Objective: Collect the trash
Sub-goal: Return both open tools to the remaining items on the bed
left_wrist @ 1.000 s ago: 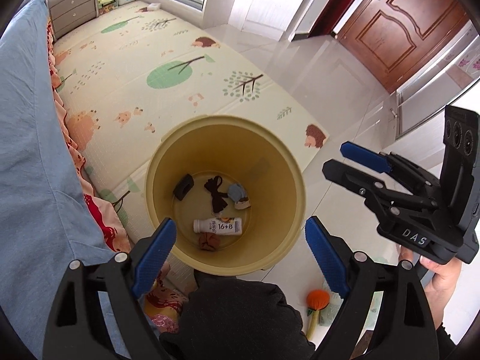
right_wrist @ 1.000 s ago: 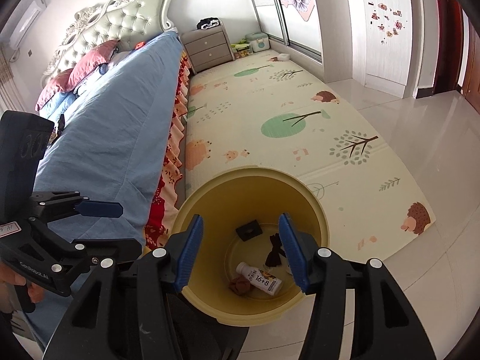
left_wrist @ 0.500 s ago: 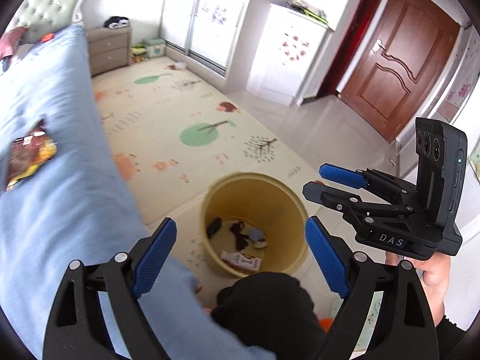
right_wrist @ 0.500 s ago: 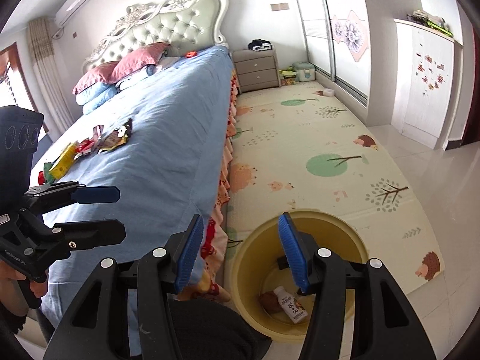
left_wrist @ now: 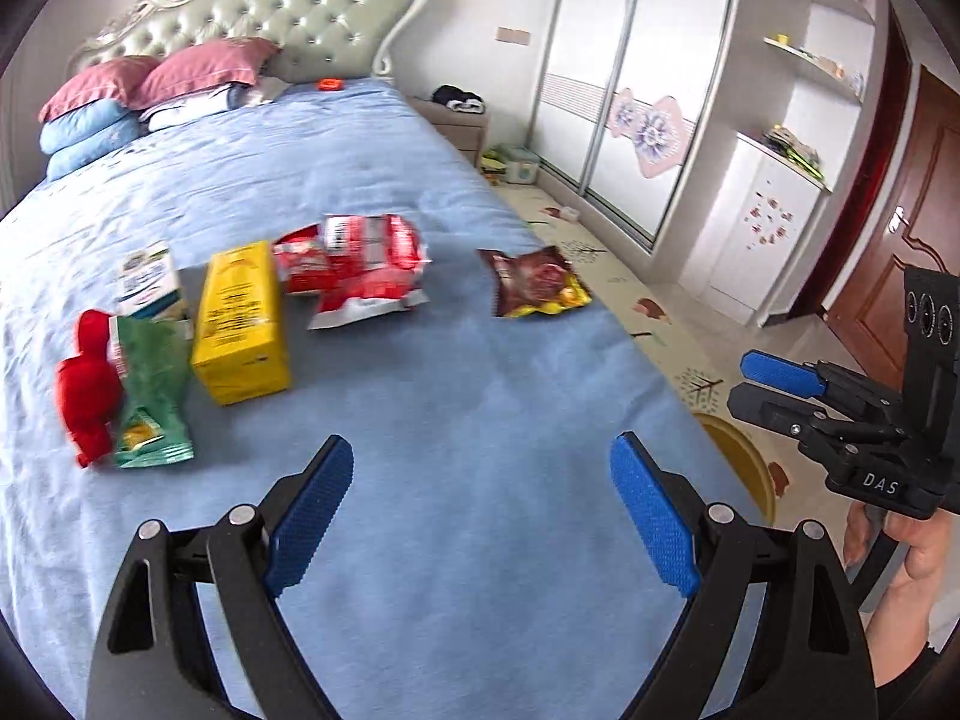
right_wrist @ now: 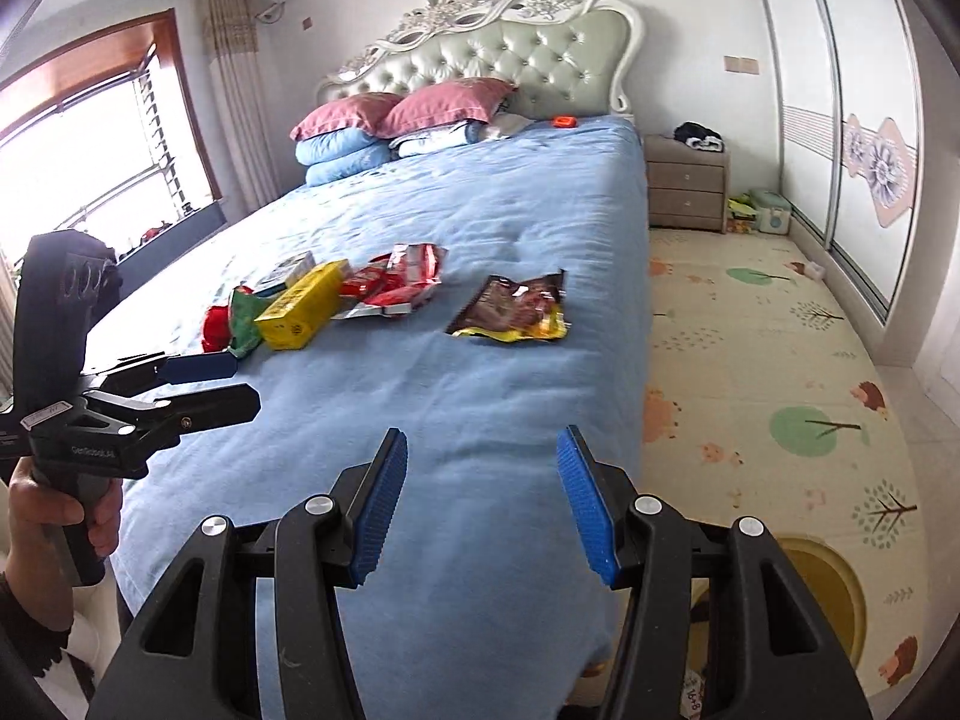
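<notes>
Trash lies on the blue bed (left_wrist: 480, 420): a brown-and-yellow snack bag (left_wrist: 536, 281) (right_wrist: 516, 309), red wrappers (left_wrist: 360, 267) (right_wrist: 396, 282), a yellow box (left_wrist: 243, 324) (right_wrist: 303, 303), a green packet (left_wrist: 150, 393), a red toy (left_wrist: 87, 390) and a small white-green carton (left_wrist: 147, 279). My left gripper (left_wrist: 480, 516) is open and empty over the bed's near part. My right gripper (right_wrist: 477, 510) is open and empty above the bed's foot edge. The yellow bin (right_wrist: 834, 588) (left_wrist: 741, 462) stands on the floor beside the bed.
Pillows (right_wrist: 408, 114) lie at the headboard. A nightstand (right_wrist: 687, 180) stands right of the bed. A patterned play mat (right_wrist: 780, 360) covers the floor, with wardrobes (left_wrist: 612, 90) and a brown door (left_wrist: 900, 210) beyond.
Both grippers have swung up and away from the yellow bin toward the bed. The trash on the bed has come into view. Both grippers stay open and empty.
</notes>
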A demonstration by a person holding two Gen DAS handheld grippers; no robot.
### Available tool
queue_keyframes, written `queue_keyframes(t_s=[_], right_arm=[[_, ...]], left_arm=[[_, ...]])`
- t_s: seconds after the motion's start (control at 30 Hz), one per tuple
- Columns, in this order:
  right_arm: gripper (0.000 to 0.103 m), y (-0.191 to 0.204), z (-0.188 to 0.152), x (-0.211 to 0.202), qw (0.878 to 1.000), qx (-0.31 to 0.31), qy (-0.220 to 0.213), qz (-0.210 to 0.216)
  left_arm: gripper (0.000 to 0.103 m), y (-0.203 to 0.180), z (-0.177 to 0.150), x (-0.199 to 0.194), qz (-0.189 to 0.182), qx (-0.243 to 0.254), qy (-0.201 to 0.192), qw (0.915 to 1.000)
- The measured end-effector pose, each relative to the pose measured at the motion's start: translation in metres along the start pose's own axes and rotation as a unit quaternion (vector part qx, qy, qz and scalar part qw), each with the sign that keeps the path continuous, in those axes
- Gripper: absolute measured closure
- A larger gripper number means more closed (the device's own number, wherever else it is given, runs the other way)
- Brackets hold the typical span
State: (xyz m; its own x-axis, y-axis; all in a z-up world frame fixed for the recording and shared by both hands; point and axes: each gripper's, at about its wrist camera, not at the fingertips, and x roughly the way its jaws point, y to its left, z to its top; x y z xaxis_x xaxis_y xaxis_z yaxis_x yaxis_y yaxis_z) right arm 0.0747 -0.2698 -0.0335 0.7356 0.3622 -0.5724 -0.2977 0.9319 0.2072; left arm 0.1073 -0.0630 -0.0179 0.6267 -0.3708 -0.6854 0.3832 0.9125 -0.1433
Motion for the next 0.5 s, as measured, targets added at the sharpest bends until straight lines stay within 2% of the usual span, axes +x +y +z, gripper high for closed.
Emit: queue_keyframes(t_s=[0.3,0.5], right_arm=[[0.052,0.101,0.031,0.072,0.995,-0.072,0.033,0.066],[0.052,0.148,0.05,0.103,0.989,-0.101,0.045,0.093]], left_arm=[[0.016,0.119,-0.006,-0.034,0.071,-0.069,-0.041,0.9942],[0.016,0.175,-0.003,-0.022,0.1,-0.106,-0.036,0.9887]])
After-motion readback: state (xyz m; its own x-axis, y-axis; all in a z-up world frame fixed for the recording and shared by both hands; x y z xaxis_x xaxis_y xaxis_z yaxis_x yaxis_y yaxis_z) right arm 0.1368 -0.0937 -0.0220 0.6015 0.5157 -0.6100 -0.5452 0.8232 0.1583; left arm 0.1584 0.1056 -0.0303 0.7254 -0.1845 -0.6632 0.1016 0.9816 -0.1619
